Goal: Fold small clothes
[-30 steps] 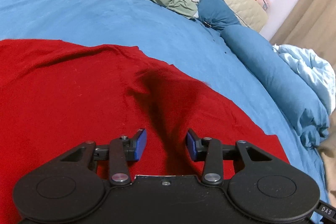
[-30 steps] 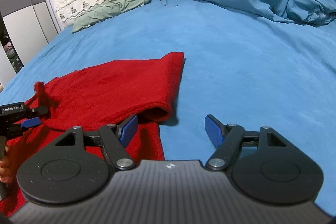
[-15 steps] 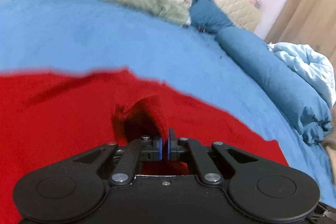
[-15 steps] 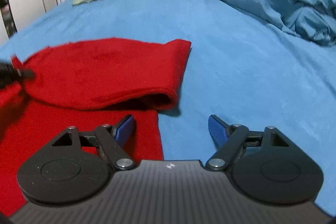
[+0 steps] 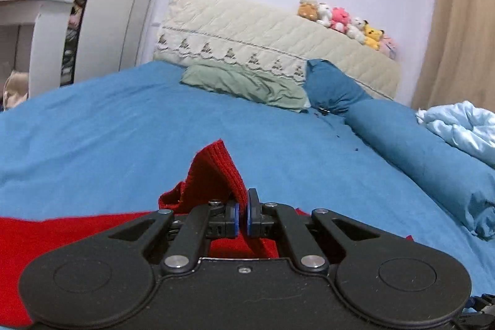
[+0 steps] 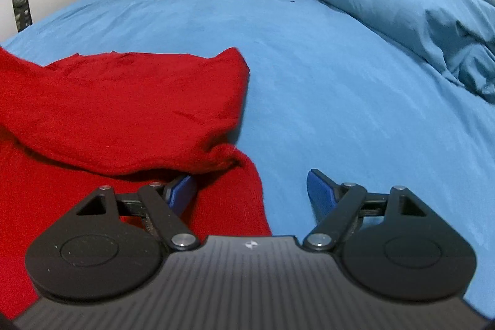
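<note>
Where pinched, red knit garment peaks.

bed – blue sheet | quilted headboard | tan curtain

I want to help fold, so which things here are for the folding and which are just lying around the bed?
For the folding:
- red knit garment
- left hand-held gripper, shut on a pinch of it
- right hand-held gripper, open at its edge

Just lying about:
- green pillow
- dark blue pillow
- rolled blue duvet
- plush toys on the headboard
</note>
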Available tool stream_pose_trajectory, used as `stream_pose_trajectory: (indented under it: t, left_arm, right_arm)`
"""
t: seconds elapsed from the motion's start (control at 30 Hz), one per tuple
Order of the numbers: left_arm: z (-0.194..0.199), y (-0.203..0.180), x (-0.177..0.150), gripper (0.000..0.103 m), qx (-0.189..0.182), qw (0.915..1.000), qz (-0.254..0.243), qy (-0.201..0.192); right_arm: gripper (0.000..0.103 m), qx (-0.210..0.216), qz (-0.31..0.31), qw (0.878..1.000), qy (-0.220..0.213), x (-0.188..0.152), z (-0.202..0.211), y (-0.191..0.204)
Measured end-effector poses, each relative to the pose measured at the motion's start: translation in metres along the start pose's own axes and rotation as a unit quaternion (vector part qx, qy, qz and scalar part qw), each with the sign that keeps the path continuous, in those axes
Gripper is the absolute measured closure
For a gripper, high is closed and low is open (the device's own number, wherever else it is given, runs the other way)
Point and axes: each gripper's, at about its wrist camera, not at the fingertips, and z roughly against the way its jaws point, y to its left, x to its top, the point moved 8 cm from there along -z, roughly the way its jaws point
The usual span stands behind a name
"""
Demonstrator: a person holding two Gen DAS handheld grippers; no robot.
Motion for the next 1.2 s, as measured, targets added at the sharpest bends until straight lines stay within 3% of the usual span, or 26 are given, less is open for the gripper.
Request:
stream_pose_trajectory:
  t: [0.1,0.23,0.33,0.47,0.57,0.6,0.63,0.73,0.8,0.97,1.07,1.13,1.2]
  left_arm:
    - [-0.001,0.011,-0.003,0.099,0.013,0.9999,0.002,-0.002]
    - [0.007,0.025,-0.007,0.099,0.023,0.9997,0.004,-0.005]
    - [0.009,0.037,-0.032,0.099,0.040,0.9990,0.003,0.021]
    - [0.012,0.055,-0.073,0.097,0.064,0.9954,0.011,0.070]
    - [0.027,0.058,-0.084,0.076,0.078,0.9929,0.006,0.090]
    - [0.032,0.060,-0.084,0.053,0.090,0.9915,0.000,0.094]
    - [0.039,0.061,-0.083,0.041,0.103,0.9902,-0.008,0.094]
    - [0.061,0.058,-0.071,0.041,0.109,0.9909,-0.033,0.072]
    - [0.064,0.046,-0.058,0.041,0.095,0.9916,-0.059,0.065]
    - [0.022,0.025,-0.059,0.038,0.036,0.9909,-0.084,0.099]
    - [-0.007,0.046,-0.083,0.038,0.066,0.9829,-0.063,0.160]
    - [0.000,0.052,-0.087,0.038,0.063,0.9849,-0.056,0.151]
    - [0.009,0.051,-0.089,0.038,0.073,0.9814,-0.066,0.165]
  right_arm:
    - [0.012,-0.006,0.015,1.000,-0.007,0.008,-0.005,-0.002]
    - [0.016,-0.046,0.028,0.998,-0.022,0.017,0.003,-0.015]
    - [0.016,-0.043,0.003,0.999,-0.011,0.011,0.009,-0.026]
    - [0.017,-0.044,0.019,0.999,0.009,-0.007,0.004,-0.027]
    - [0.017,-0.037,0.024,0.999,0.010,-0.006,0.011,-0.030]
    - [0.017,-0.035,0.026,0.999,0.012,-0.005,0.014,-0.031]
    - [0.017,-0.030,0.029,0.999,0.011,-0.003,0.016,-0.031]
    - [0.014,-0.002,0.038,0.999,-0.004,0.008,0.029,-0.022]
    - [0.014,0.043,0.041,0.998,-0.018,0.016,0.036,-0.006]
    - [0.014,0.144,0.032,0.988,-0.032,0.030,0.023,0.040]
    - [0.014,0.154,0.011,0.988,-0.002,0.022,-0.004,0.049]
    - [0.014,0.142,0.006,0.990,0.015,0.011,-0.014,0.044]
    - [0.014,0.143,0.010,0.990,0.008,0.007,-0.009,0.040]
